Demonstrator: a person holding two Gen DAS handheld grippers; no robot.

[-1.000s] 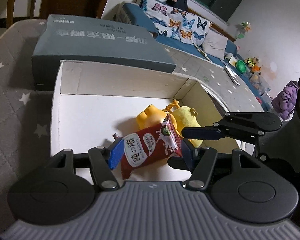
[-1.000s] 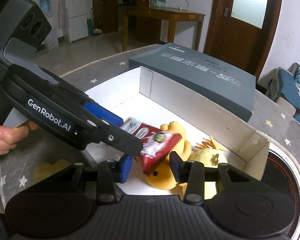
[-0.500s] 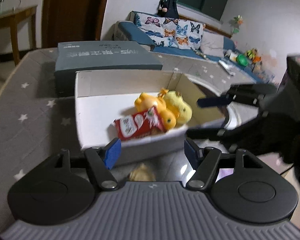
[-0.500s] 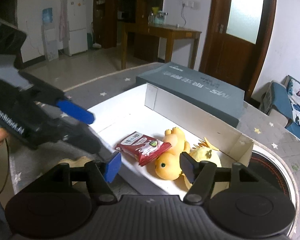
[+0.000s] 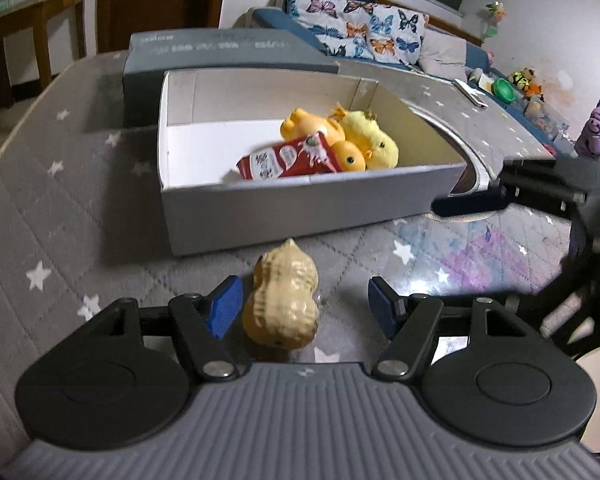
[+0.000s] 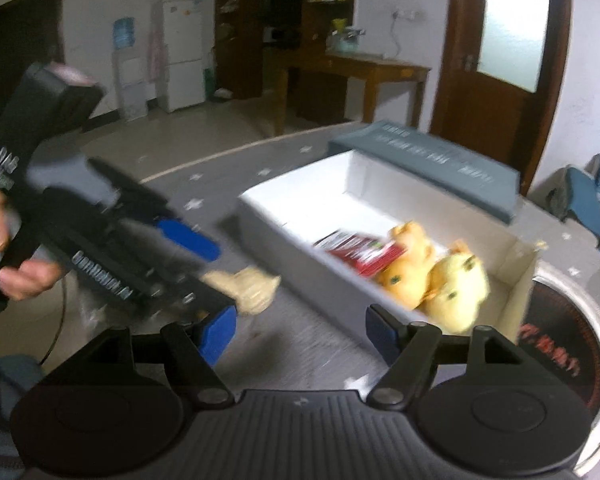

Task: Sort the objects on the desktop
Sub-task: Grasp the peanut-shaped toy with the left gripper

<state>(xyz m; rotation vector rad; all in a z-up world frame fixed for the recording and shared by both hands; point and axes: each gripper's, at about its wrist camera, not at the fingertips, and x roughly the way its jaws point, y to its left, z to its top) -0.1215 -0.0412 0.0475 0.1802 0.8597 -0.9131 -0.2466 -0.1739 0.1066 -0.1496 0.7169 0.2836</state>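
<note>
A tan peanut-shaped toy (image 5: 282, 304) lies on the grey star cloth in front of the white box (image 5: 300, 208). My left gripper (image 5: 302, 306) is open around it; the left pad is close to it and the right pad stands apart. The box holds a red snack packet (image 5: 284, 160), an orange duck toy (image 5: 324, 132) and a yellow plush (image 5: 372, 140). My right gripper (image 6: 300, 332) hangs before the box's near wall (image 6: 300, 264), its jaws opening with nothing between them. The right wrist view shows the left gripper (image 6: 204, 268) over the peanut toy (image 6: 248, 284).
A grey lidded box (image 5: 220, 52) lies behind the white box. A round black hob (image 6: 560, 360) is set in the table at the right. A hand (image 6: 20, 280) holds the left gripper. The table's rounded edge runs at the left; a sofa (image 5: 360, 28) stands beyond.
Both grippers let go of the red packet, which now lies in the box. Both pulled back from the box with wider jaws. The left one now stands around the peanut toy.
</note>
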